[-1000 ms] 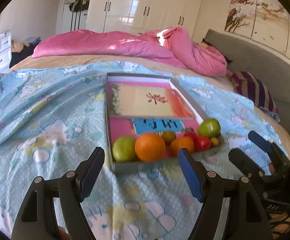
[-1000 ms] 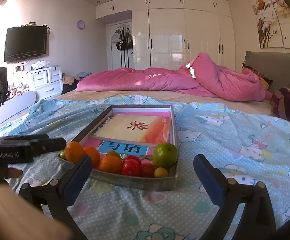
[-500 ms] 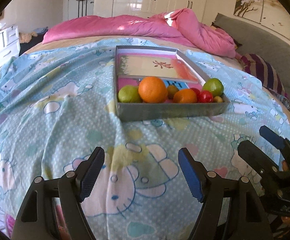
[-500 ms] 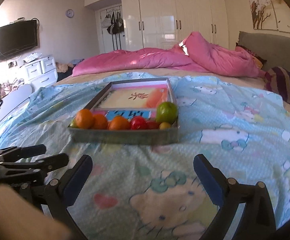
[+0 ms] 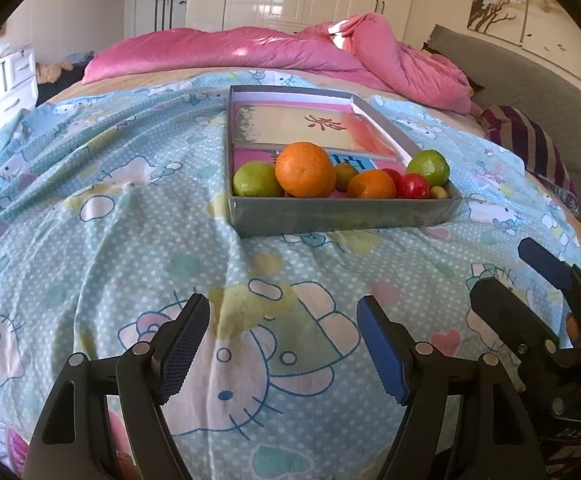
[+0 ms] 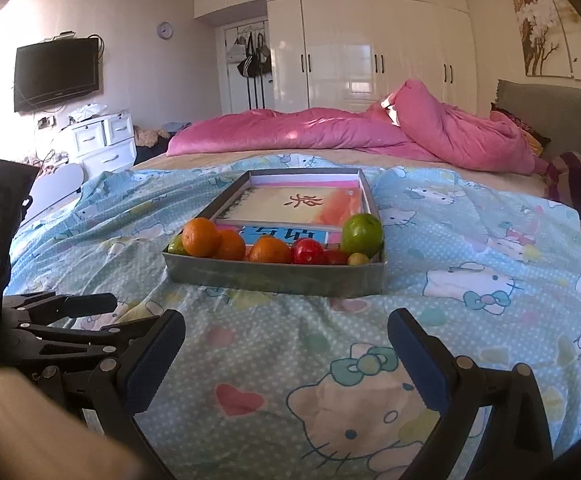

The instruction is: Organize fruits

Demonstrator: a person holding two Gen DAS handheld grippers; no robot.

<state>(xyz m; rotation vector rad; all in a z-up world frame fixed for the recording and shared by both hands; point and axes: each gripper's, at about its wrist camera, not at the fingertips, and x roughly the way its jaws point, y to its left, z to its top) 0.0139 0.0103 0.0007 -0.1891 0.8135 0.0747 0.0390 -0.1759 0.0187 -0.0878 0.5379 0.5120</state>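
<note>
We work on a bed spread with a blue cartoon-print sheet (image 5: 138,208), a soft surface on which loose fruit would roll. A shallow grey box (image 5: 342,214) therefore sits on the sheet and contains the fruit. All the fruit we can see lies inside it, bunched along its near wall: a large orange (image 5: 304,170), two green apples (image 5: 256,180) (image 5: 428,168), smaller oranges (image 5: 370,185), red tomatoes (image 5: 416,186) and a small yellow-green fruit (image 5: 437,193). A printed card (image 5: 310,130) fills the far part. This fits either gathered fruit or fruit awaiting sorting. We hold the left tongs (image 5: 282,348) and right tongs (image 6: 286,356) wide and empty, low over the sheet, well short of the box.
</note>
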